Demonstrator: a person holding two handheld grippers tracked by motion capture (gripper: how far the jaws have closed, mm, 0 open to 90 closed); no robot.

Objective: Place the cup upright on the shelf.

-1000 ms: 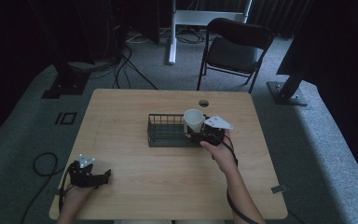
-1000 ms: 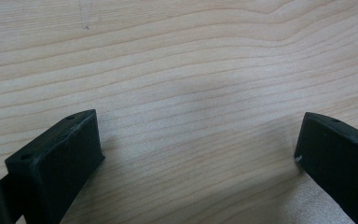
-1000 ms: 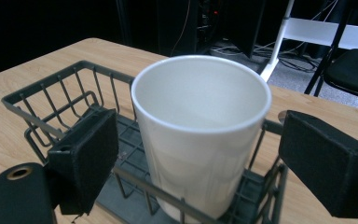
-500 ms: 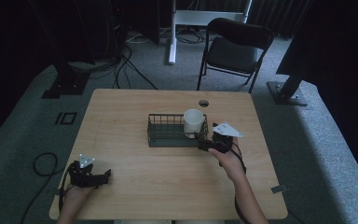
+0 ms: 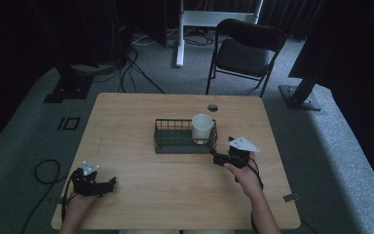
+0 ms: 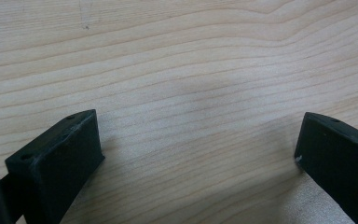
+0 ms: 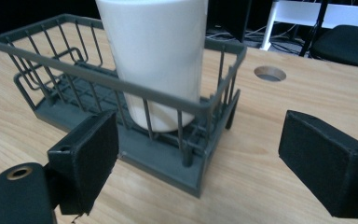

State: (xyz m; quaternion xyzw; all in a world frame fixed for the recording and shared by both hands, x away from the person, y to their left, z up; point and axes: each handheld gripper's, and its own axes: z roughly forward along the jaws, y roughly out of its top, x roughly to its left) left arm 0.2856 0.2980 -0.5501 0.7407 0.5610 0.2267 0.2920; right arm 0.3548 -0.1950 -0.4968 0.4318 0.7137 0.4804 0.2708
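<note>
We see the white cup (image 7: 156, 60) standing in the basket (image 7: 121, 100) at the top of the frame — just past our right gripper (image 7: 200, 161), jaws spread, holding nothing.

Left gripper (image 5: 108, 182) low, jaws wide apart, right gripper (image 5: 215, 159) jaws spread, empty.

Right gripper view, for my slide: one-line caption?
Open right gripper faces a white cylindrical cup standing upright inside a dark grey wire basket.

My right gripper (image 5: 214, 159) lets go of the cup (image 5: 202, 128). It pulls back from the basket (image 5: 175, 146), jaws wide.
</note>
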